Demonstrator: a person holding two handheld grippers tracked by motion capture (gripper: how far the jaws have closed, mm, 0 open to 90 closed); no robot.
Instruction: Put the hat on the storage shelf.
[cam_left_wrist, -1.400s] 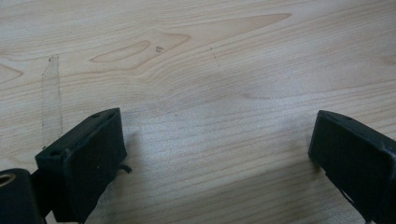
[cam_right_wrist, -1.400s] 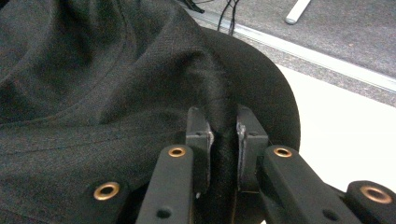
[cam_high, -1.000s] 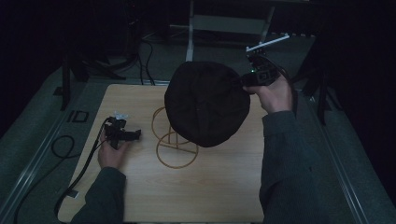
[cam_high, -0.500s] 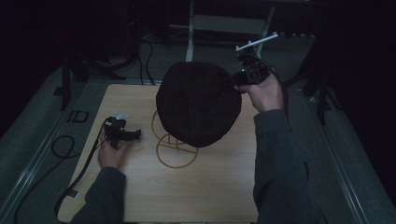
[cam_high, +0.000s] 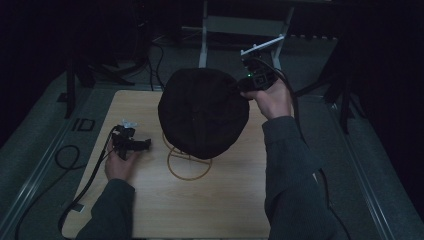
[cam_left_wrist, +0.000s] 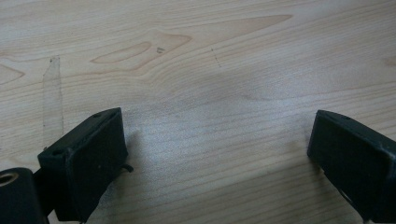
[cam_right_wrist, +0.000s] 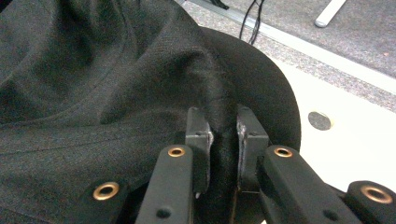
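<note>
1. High view: one dark cap hangs over one wire stand at mid-table. The right gripper pinches the cap's edge on the far-right side of the stand. The left gripper rests left of the stand. Judgement: centre the crown above the stand before lowering.
2. Left gripper view: two jaws spread wide over bare wood, holding nothing.
3. Right gripper view: two jaws pressed on a fold of cap fabric. Keep this pinch firm; release after seating.
</note>
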